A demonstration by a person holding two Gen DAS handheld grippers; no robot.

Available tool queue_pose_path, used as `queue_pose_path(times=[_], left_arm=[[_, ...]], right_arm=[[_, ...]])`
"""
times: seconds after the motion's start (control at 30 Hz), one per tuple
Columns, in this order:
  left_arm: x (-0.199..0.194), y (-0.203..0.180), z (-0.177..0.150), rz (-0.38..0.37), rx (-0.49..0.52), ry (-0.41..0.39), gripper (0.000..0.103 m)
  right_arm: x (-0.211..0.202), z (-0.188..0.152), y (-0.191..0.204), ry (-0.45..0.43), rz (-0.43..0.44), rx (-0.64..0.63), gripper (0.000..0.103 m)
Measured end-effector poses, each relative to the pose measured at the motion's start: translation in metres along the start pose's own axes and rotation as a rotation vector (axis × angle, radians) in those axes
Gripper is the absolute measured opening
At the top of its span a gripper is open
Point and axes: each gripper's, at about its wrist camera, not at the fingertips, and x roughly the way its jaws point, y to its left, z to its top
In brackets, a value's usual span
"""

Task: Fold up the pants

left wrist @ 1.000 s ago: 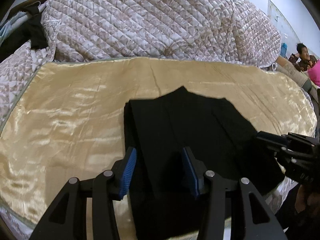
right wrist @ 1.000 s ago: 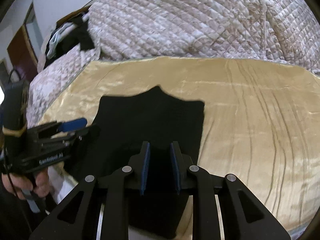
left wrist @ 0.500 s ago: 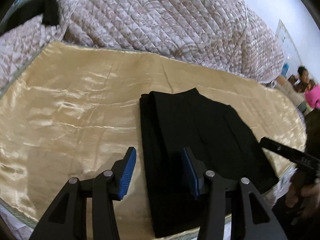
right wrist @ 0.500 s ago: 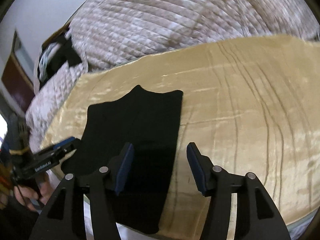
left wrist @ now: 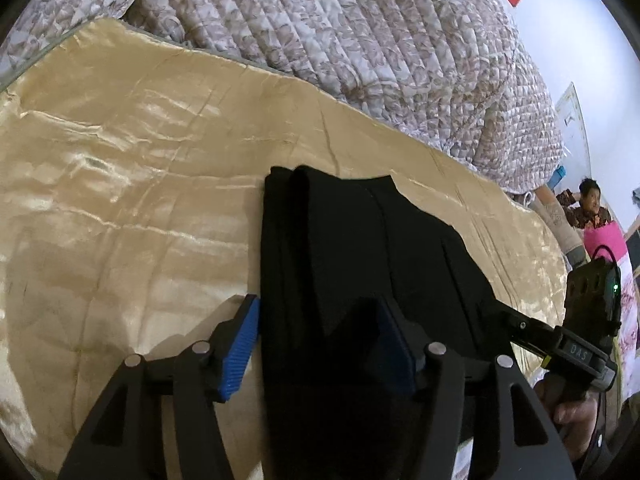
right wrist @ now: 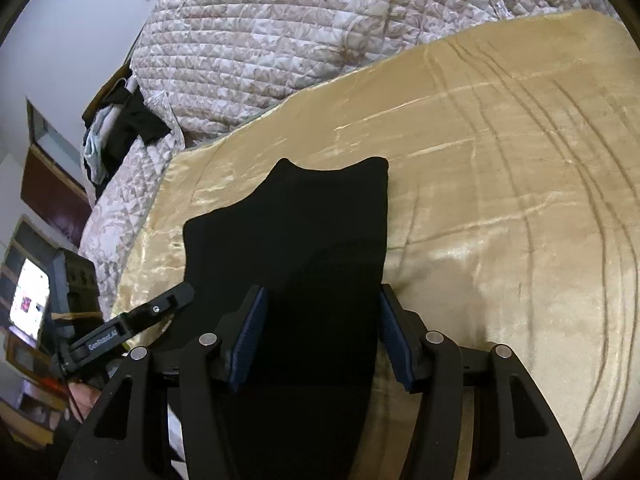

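The left hand-held gripper (left wrist: 318, 344) has its jaws spread wide, one blue-padded finger over the gold bedspread (left wrist: 132, 184) at the left edge of the black pants (left wrist: 360, 248) and the other over the dark cloth itself. Nothing is held between the pads. The right hand-held gripper (right wrist: 320, 336) is equally wide open, with its fingers straddling the right-hand part of the pants (right wrist: 296, 240); the outer finger sits at the cloth's right edge, and it grips nothing. Whether any finger actually touches the fabric cannot be told.

The pants lie flat on the bedspread, folded into a compact dark slab whose near end runs toward the bed's front edge beneath both tools. The far end shows two peaks with a shallow dip between them. Along the left side, layered folds of the cloth are visible.

Each tool appears in the other's view: the right one enters the left wrist view from the right, held in a hand (left wrist: 568, 404) near the bed's edge, with a small green light on its body. The left one reaches in from the left in the right wrist view, angled toward the pants' left edge.

A quilted floral comforter (left wrist: 340, 28) is heaped behind the bedspread. A pile of dark and pale clothes (right wrist: 120, 128) sits at its left end. A seated person (left wrist: 592, 208) is visible far right.
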Motion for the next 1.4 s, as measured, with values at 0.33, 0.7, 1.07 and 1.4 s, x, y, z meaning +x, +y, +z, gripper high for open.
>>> queue_pose_path(times=[0.33,0.7,1.07,1.4], left_arm=[[-0.005,-0.010,0.001,0.033,0.024,-0.034,0.035],[-0.027,-0.039,0.039,0.016,0.131,-0.080,0.021],[0.021,-0.008,0.127,0.045,0.169,-0.114,0.021],[0.049,0.032,0.118,0.186,0.098,-0.076,0.033]], right_arm=[[0.002,0.000,-0.005,-0.007,0.012,0.045,0.020],[-0.019,0.028,0.036,-0.062,0.073,-0.003,0.016],[0.037,0.115,0.039,-0.053,0.050,-0.064,0.016],[0.069,0.123,0.013,-0.001,-0.183,-0.117,0.026]])
